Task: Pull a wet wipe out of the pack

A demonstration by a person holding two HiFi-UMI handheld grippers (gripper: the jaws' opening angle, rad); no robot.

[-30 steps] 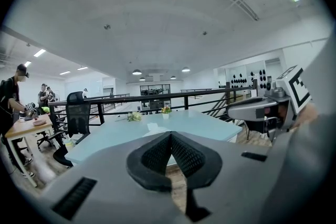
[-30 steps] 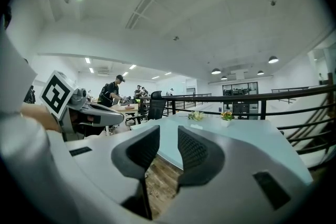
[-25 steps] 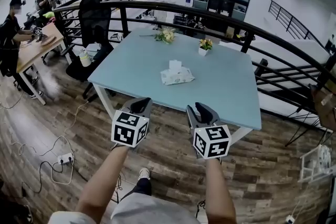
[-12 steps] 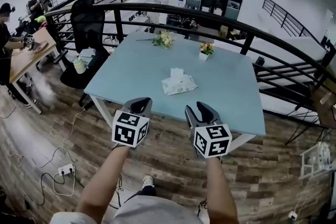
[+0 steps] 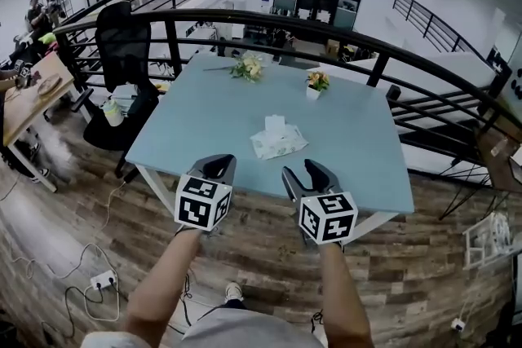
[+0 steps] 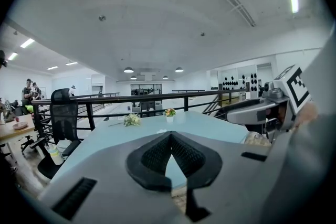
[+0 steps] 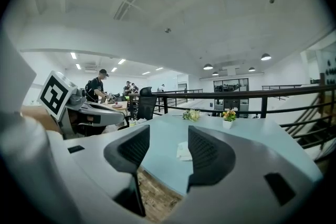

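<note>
A white wet wipe pack (image 5: 278,143) lies flat in the middle of the light blue table (image 5: 359,134), with one wipe standing up out of its top. Both grippers are held side by side short of the table's near edge, well away from the pack. My left gripper (image 5: 218,165) is shut with its tips meeting (image 6: 169,136) and nothing between them. My right gripper (image 5: 303,172) has its jaws opening; they are wide apart (image 7: 168,132) and hold nothing. In the right gripper view the pack (image 7: 183,151) shows far off through the gap.
A bunch of white flowers (image 5: 247,68) and a small pot of orange flowers (image 5: 316,81) stand at the table's far side. A black railing (image 5: 269,19) curves behind the table. A black office chair (image 5: 122,45) stands to its left. A power strip and cables (image 5: 99,282) lie on the wooden floor.
Both grippers have moved forward together, and the table and pack now show nearer. The scene at the left has slid outward.
</note>
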